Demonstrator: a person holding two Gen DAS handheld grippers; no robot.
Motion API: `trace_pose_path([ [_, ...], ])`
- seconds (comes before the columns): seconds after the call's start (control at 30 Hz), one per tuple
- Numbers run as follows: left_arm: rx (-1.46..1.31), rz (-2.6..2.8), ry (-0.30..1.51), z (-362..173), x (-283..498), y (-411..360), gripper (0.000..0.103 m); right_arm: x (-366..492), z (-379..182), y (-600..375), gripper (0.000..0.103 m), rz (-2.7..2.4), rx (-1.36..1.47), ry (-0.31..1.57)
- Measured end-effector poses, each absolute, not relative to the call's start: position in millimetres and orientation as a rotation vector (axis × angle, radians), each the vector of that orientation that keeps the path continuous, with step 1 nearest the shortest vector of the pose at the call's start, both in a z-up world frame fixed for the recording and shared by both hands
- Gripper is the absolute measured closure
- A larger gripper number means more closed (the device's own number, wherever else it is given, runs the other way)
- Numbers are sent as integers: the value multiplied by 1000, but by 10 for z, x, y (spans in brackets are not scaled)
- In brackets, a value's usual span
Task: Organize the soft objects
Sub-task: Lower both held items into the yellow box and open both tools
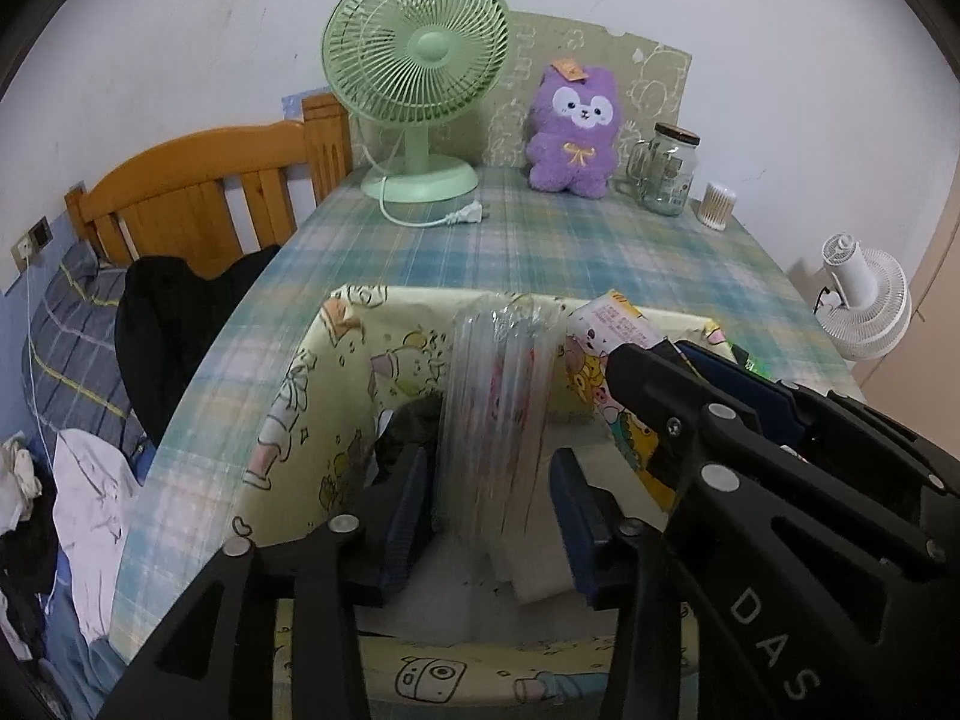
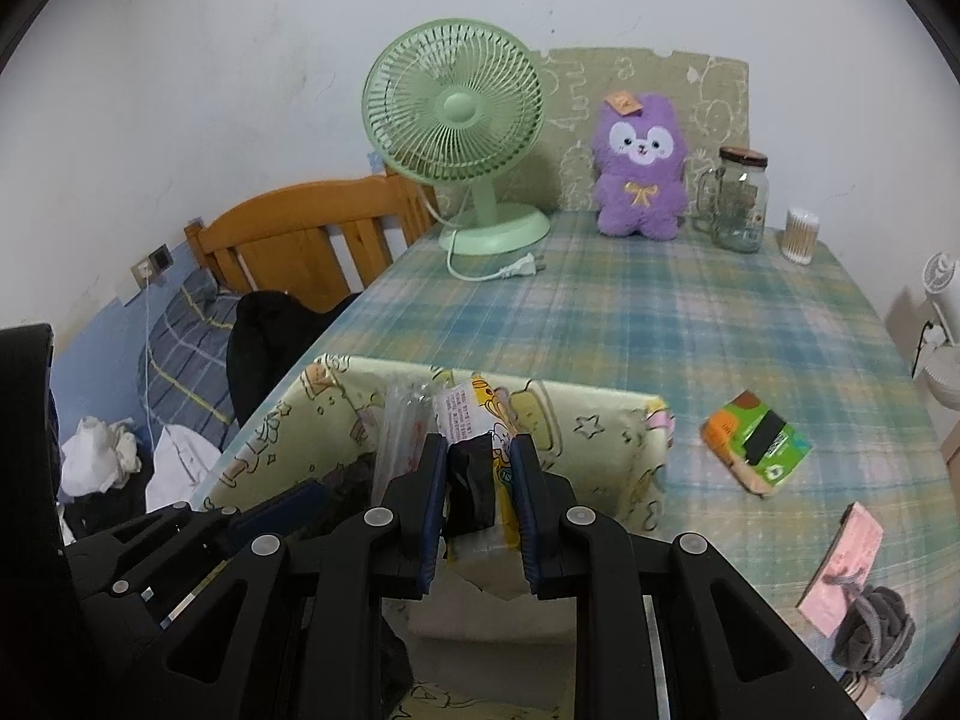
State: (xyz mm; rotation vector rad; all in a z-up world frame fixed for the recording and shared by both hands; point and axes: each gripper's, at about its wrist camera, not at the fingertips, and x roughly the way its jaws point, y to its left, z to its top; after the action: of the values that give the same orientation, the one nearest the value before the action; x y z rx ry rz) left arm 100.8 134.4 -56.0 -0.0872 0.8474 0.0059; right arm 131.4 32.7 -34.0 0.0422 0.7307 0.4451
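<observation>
Box: the yellow cartoon-print storage box [image 1: 312, 396] stood at the near edge of the bench [image 2: 690, 324], and I judged it the place where the soft things were being gathered.
Already inside: a clear plastic-wrapped pack [image 1: 498, 414] stood upright in the box, and something dark lay low behind it; I could not tell what that was.
Left tool: my left tool [image 1: 489, 516] reached down into the box with its jaws standing apart on either side of the clear pack, pads not pressing on it, so I took that pack as just set down.
Right tool: my right tool [image 2: 478, 510] was clamped on a yellow cartoon-print packet [image 2: 480, 420] with a dark band across it, held over the box rim and partly inside the box.
In hand: by my reading, the packet was on its way in but not yet let go.
Left outside: a green and orange packet [image 2: 757, 444] lay flat on the bench just right of the box; a pink packet [image 2: 843, 567] lay near the right edge with a grey knitted bundle [image 2: 873, 630] touching its near end.
Not sure: the purple plush toy [image 2: 639, 165] sat upright at the far end of the bench against a board; whether it was meant for the box I could not say.
Progress: I judged the job roughly half done, with one pack in, one going in and about three still out.
</observation>
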Motion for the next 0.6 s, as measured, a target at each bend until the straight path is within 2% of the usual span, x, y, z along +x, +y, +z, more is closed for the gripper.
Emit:
trace_pose_path([
  [0.03,-88,8,848,-566,1006,1348,48,1317,-350,335,79,448,42,735],
  [0.2,-93,19,840,-591,982,1373,37,1332,-403,367,76,456,52,755],
  [0.23,-92,19,839,-593,979,1373,36,1336,-405,368,71,455,48,758],
  [0.33,-91,7,826,-578,955,1358,29,1334,-404,361,42,445,43,759],
  [0.37,-91,3,820,-568,956,1354,26,1327,-396,352,36,445,49,755],
  [0.47,-89,-5,794,-525,928,1331,18,1310,-364,325,28,440,50,743],
  [0.6,-85,-13,779,-488,901,1289,16,1276,-317,271,23,417,40,733],
])
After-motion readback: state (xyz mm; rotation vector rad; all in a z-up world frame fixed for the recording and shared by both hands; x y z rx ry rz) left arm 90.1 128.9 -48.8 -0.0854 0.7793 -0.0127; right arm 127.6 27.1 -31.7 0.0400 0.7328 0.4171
